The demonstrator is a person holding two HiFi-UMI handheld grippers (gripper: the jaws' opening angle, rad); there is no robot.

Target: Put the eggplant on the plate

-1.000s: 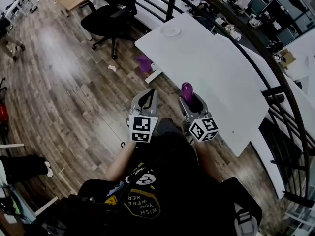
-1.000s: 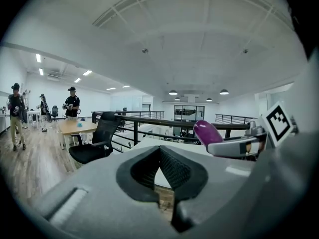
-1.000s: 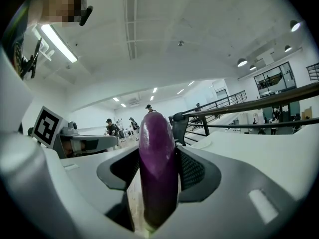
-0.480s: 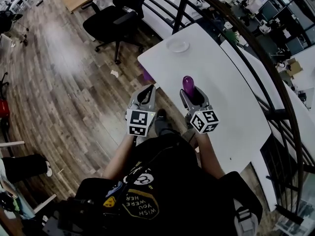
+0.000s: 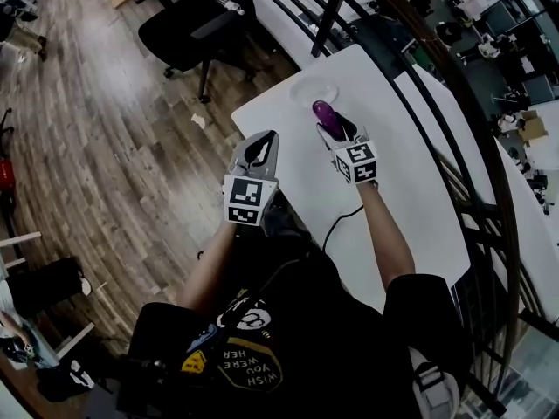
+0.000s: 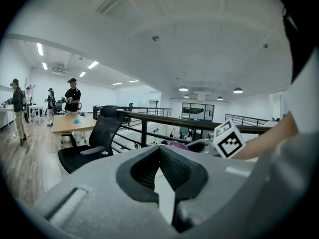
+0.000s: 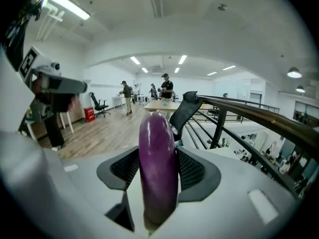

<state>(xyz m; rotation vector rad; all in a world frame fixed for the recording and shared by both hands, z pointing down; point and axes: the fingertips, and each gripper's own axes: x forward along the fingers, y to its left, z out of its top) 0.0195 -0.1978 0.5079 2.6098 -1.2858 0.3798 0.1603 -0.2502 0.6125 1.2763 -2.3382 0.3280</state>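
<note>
The purple eggplant [image 5: 321,112] [image 7: 158,168] stands lengthwise between the jaws of my right gripper [image 5: 330,123] [image 7: 158,153], which is shut on it. The eggplant's tip is at the near rim of the clear round plate [image 5: 304,90], which lies at the far end of the white table [image 5: 393,173]. I cannot tell whether the tip touches the plate. My left gripper [image 5: 267,138] [image 6: 159,151] is shut with nothing in it, over the table's left edge, level with the right one. The left gripper view shows the right gripper's marker cube [image 6: 228,139] and a bit of purple eggplant [image 6: 177,144].
A black office chair [image 5: 188,29] stands on the wooden floor beyond the table's left corner. A dark railing [image 5: 454,94] runs along the table's far right side. A black cable [image 5: 336,225] trails from the right arm. People stand by a far desk [image 6: 75,123].
Both grippers have moved forward along the table towards the plate. The right one, with the eggplant still held, went farther and lower, from the table's near part up to the plate's rim.
</note>
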